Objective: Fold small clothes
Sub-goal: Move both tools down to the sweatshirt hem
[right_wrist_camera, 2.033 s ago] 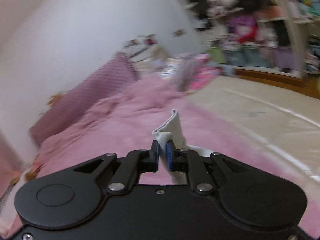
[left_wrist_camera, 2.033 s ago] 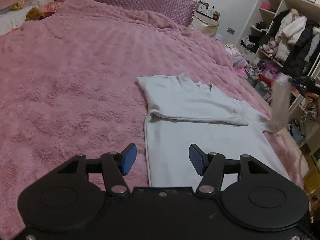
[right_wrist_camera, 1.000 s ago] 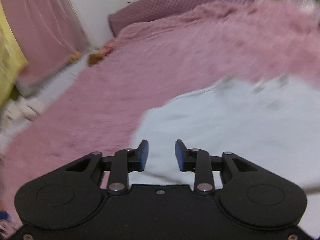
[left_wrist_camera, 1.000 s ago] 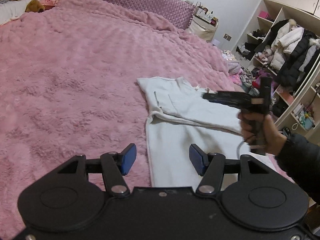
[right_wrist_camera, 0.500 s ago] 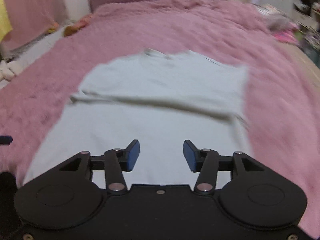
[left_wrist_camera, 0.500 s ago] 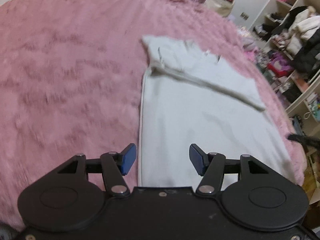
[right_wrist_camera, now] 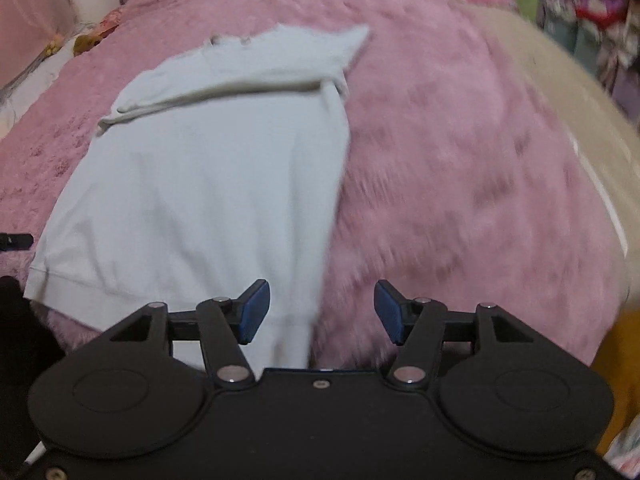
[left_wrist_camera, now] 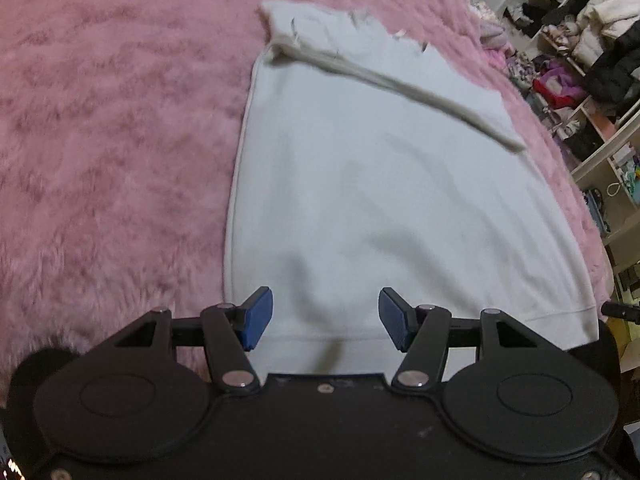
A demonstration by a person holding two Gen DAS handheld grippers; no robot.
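shirt: white shirt lies flat on the pink fuzzy blanket, sleeves folded across its chest.
left gripper: fingers spread, empty, over the hem.
right gripper: fingers spread, empty, over the shirt's right edge.
shelves: hold coats and clutter, clear only in the left view.

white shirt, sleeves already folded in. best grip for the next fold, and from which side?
Take the white shirt at its bottom hem, one corner per gripper, coming from the near edge. The hem lies flat nearest both open grippers, left gripper and right gripper, on the pink blanket, and can probably be carried toward the collar.
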